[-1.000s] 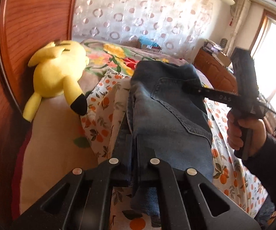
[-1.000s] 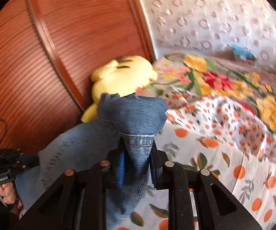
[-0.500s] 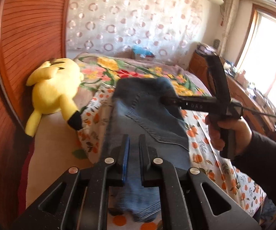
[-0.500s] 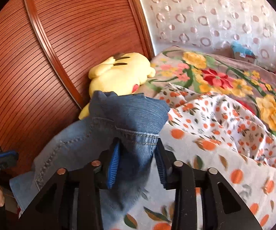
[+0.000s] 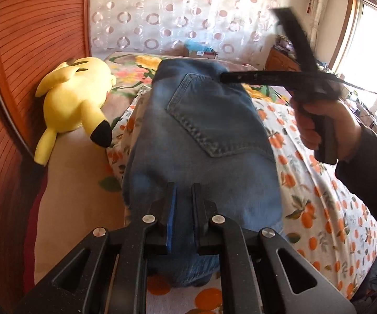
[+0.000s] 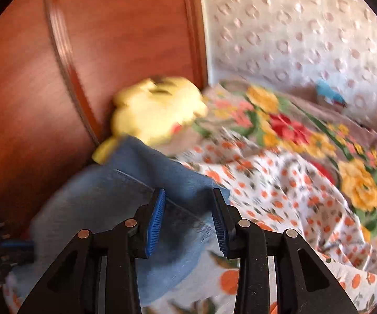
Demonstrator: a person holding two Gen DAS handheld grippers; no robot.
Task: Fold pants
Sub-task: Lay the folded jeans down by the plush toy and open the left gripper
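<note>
The folded blue jeans point(image 5: 204, 141) lie flat on the orange-print bedsheet point(image 5: 324, 198), back pocket up. My left gripper point(image 5: 183, 193) hovers over their near end with a narrow gap between its fingers and holds nothing. My right gripper point(image 6: 188, 201) is open and empty just above the far corner of the jeans point(image 6: 125, 209). In the left wrist view the right gripper point(image 5: 223, 77) reaches over the jeans' far end, held by a hand.
A yellow plush toy point(image 5: 76, 99) lies left of the jeans against the wooden headboard point(image 5: 18, 65). A floral blanket point(image 6: 306, 136) lies further back. A patterned curtain point(image 5: 188, 13) hangs behind, and a wooden dresser point(image 5: 282, 62) stands at the right by the window.
Both grippers have let go of the jeans, which have dropped flat on the bed. The right gripper opened wide and both have drawn back a little.
</note>
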